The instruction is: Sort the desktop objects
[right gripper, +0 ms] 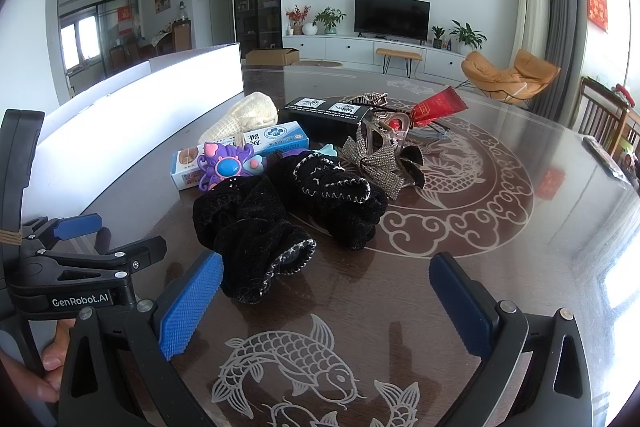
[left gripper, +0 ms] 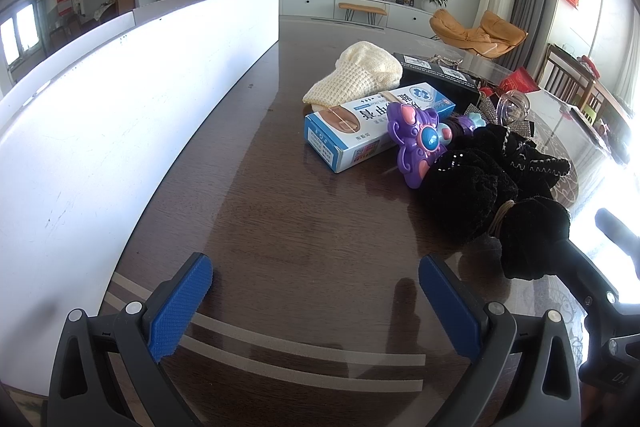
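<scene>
I hold both grippers low over the counter (right gripper: 500, 239), short of the pile, because nothing is picked yet and I judge the sorting has barely begun. My left gripper (left gripper: 316, 291) has its jaws spread wide with only bare wood between them; my right gripper (right gripper: 326, 291) is likewise wide apart and empty, and its left pad sits just beside the nearer black scrunchie (right gripper: 252, 239). The things lie heaped together, touching, beside the white tray (left gripper: 100, 131), which I take to be where they should go. Taking the blue box (left gripper: 360, 123) as landmark: one purple toy (left gripper: 420, 143) leans on its near end, one cream knit piece (left gripper: 360, 75) lies behind it, one black box (left gripper: 436, 75) behind and right. I count two black scrunchies, the second (right gripper: 340, 203) just right of the toy. Farther right are one sparkly bow (right gripper: 376, 159), one claw clip (right gripper: 384, 127) and one red packet (right gripper: 436, 107). The nearer scrunchie looks the easiest first grab.
</scene>
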### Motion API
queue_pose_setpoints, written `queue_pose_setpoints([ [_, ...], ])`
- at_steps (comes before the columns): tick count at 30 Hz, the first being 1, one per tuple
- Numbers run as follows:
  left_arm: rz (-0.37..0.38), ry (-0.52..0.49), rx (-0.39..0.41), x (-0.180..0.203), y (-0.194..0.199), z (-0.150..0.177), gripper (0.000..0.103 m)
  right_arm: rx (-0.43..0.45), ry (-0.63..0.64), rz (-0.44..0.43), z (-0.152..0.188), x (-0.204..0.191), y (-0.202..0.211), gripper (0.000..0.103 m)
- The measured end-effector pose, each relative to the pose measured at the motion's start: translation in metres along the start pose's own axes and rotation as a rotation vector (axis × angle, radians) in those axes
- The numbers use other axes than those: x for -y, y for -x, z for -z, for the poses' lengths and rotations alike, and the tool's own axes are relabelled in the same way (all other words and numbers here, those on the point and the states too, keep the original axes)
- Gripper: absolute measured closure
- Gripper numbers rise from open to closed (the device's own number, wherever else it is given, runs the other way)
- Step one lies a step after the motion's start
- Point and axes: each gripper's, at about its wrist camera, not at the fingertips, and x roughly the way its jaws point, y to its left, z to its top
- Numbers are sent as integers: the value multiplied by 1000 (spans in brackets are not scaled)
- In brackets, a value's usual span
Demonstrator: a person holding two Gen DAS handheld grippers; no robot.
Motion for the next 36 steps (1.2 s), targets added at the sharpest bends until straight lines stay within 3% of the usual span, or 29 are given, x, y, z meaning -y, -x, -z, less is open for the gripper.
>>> queue_pose_setpoints([
  [24, -1, 12, -7, -8, 6, 3, 0, -10, -23, -14, 0, 4, -2, 0],
  [30, -13, 23, -13, -13, 7, 5, 0, -100, -5, -34, -4, 1, -15, 0],
  [33, -15, 24, -10, -14, 9, 5, 0, -161, 4, -111, -11, -6, -25, 0],
  [36, -22, 25, -14, -15, 10, 7, 0, -212, 35, -122, -24, -16, -41, 0],
])
